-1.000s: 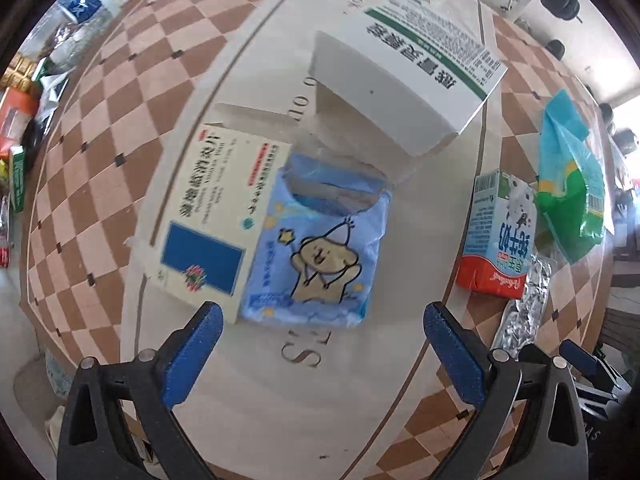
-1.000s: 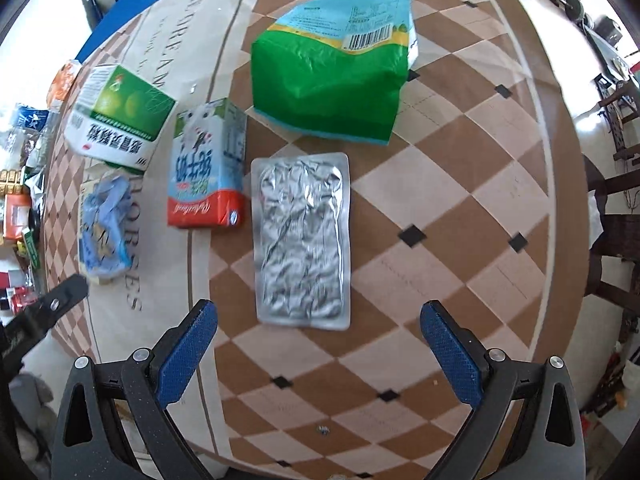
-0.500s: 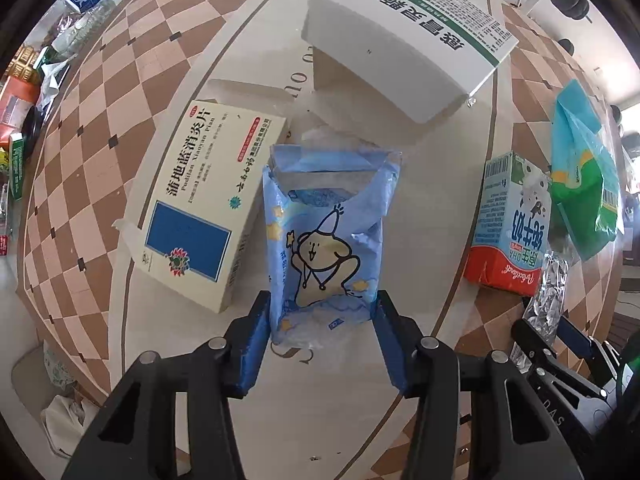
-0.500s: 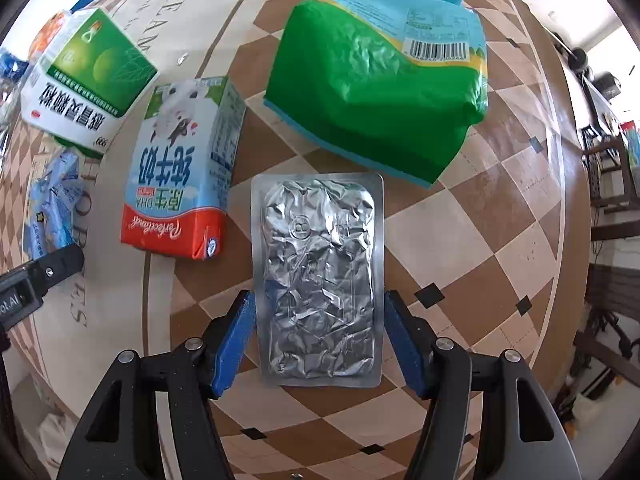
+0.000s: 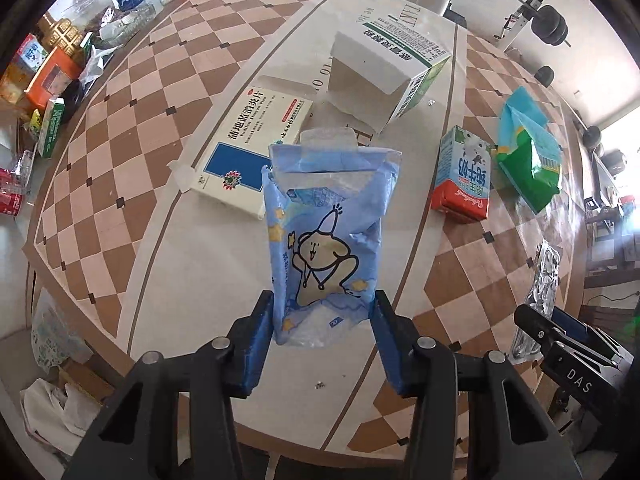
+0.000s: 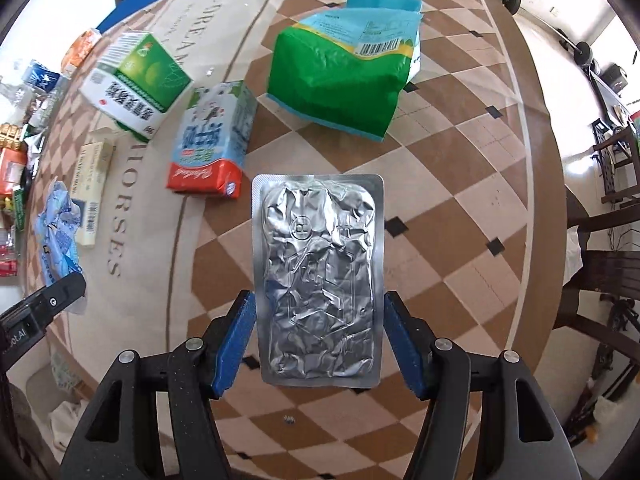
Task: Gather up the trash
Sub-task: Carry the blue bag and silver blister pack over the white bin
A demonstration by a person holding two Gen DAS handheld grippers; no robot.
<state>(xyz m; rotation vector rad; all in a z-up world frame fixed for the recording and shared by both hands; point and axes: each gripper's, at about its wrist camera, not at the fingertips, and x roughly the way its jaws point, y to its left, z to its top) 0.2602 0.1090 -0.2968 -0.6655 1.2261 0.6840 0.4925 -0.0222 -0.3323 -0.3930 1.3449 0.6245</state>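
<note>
Brown-and-cream checks cover the table (image 6: 460, 184), where a green bag (image 6: 336, 88), a green-and-white box (image 6: 136, 80), a yellow box (image 5: 256, 152) and a milk carton (image 6: 212, 144) lie near one another. Above it, the left gripper (image 5: 323, 338) is clamped on the lower end of a blue wrapper (image 5: 326, 240), its jaws having just closed, and the wrapper hangs clear of the table. The right gripper (image 6: 318, 338) is clamped on the edges of a foil blister pack (image 6: 318, 276), also lifted off the table.
</note>
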